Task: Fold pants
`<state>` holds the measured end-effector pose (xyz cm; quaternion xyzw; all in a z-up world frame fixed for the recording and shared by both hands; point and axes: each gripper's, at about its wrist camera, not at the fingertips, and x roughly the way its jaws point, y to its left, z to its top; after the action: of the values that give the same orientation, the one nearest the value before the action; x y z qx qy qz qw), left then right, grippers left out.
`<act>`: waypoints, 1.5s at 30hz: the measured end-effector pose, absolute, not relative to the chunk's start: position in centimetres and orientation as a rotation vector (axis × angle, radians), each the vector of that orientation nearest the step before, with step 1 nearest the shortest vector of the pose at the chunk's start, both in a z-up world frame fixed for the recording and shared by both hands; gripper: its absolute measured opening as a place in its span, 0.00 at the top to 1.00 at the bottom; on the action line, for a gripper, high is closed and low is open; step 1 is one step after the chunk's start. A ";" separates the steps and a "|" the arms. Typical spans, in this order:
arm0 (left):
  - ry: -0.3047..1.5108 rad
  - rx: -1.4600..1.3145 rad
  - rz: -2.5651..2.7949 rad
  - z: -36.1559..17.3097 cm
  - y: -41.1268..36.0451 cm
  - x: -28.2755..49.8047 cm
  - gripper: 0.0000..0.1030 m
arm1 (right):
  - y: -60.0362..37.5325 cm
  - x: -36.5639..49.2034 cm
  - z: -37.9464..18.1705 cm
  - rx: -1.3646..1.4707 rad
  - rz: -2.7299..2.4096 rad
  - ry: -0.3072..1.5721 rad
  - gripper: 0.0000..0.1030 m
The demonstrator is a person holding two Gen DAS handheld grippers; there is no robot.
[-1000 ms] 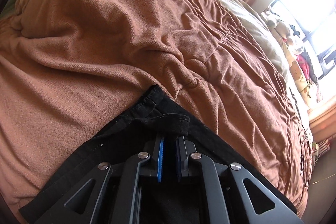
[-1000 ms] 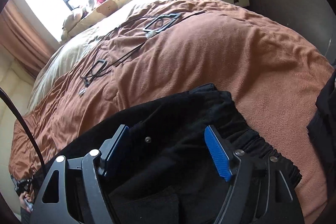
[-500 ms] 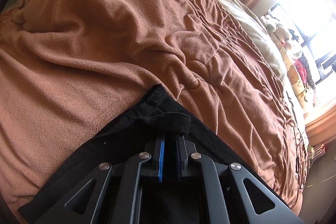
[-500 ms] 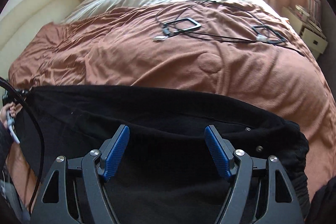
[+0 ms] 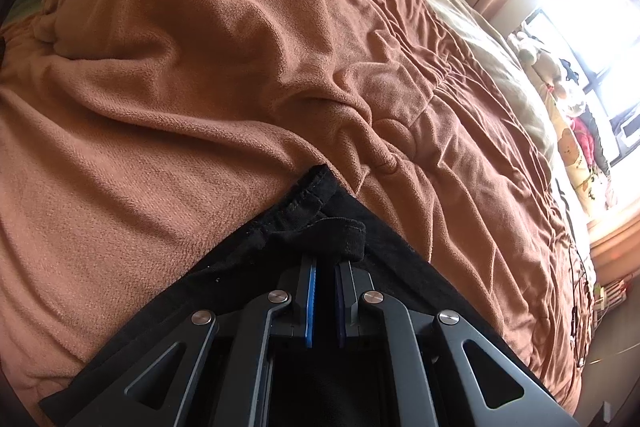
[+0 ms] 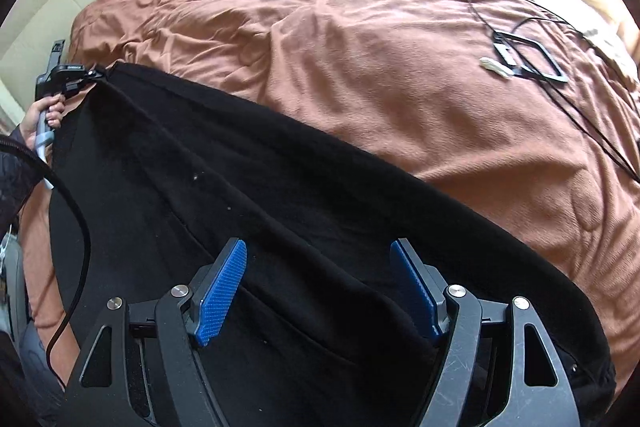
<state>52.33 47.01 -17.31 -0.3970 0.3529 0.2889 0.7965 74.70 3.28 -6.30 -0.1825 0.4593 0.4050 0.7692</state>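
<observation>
While the black pants [image 6: 280, 211] lie spread on the brown blanket [image 6: 360, 39], both tongs are at them. In the right wrist view the pants run in a long band from 9 o'clock across the middle to 4 o'clock. Their far edge is a straight line, and brown blanket shows past it toward 12 o'clock.

The right tongs [image 6: 320, 291] sit at 6 o'clock in that view. Their jaws stand wide apart, and the blue pads [image 6: 220, 299] grip nothing. Black cloth fills the gap between them, but I cannot tell if the pads touch it. The pants' near edge runs off under the tongs toward 5 o'clock.

Far off at 9 o'clock in the same view, a hand [image 6: 38, 119] holds the left tongs [image 6: 94, 75] at the end of the pants. The cloth looks pulled toward that end, with long folds running down from it.

In the left wrist view the left tongs [image 5: 324, 263] sit at 6 o'clock. Their jaws are nearly shut, with only a thin gap, and they pinch a fold of the pants [image 5: 304, 215] right at the tips. A hemmed corner of the cloth pokes up past the tips toward 12 o'clock. From there the black cloth widens out to 7 o'clock and 5 o'clock under the tongs. Brown blanket [image 5: 200, 67] fills the rest of that view.

A black cable [image 6: 536, 47] lies on the blanket at 2 o'clock in the right wrist view, well apart from the pants.
</observation>
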 end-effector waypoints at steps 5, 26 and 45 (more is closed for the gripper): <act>0.758 -0.850 0.622 -17.4 47.0 52.3 0.92 | 5.3 76.2 -8.3 -0.440 0.910 1.035 0.29; 0.751 -0.836 0.630 -16.1 46.9 52.9 0.94 | 8.2 74.7 -7.6 -0.591 0.903 0.998 1.00; 0.856 -0.834 0.661 -18.0 48.8 57.7 0.93 | 11.4 75.9 -10.2 -0.593 0.685 0.879 1.00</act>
<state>57.73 48.82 -18.00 -0.3851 0.3956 0.3055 0.7758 75.94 11.37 -10.22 -0.2773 0.4108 0.3203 0.8073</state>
